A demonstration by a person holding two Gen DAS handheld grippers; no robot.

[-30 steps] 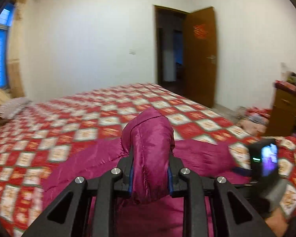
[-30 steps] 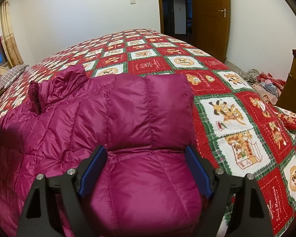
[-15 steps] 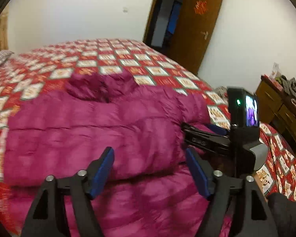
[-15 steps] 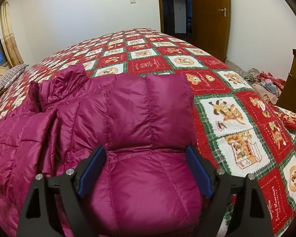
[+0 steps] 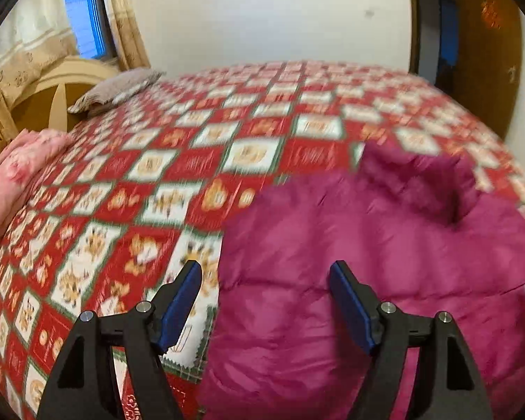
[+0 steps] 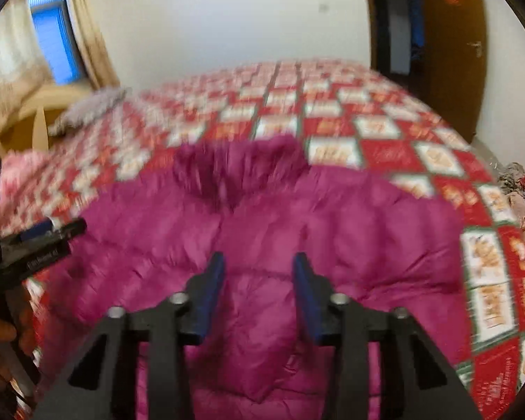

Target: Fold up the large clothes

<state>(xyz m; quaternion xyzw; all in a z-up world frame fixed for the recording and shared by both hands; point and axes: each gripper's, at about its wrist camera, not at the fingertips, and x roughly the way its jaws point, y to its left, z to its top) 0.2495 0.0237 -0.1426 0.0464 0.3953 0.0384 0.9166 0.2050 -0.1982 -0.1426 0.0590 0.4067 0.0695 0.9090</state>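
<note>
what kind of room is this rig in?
Almost certainly a home bedroom: a large bed under a red patchwork quilt, a pillow against a cream headboard, a curtained window and a wooden door. A magenta puffer jacket lies on the quilt.

Patchwork bedspread (image 5: 199, 161), grey pillow (image 5: 119, 87), brown door (image 6: 448, 52)

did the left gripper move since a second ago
Yes. The left gripper then clamped a raised sleeve of the magenta jacket, facing the door. Now it gapes empty over the jacket's left edge, facing the window.
</note>
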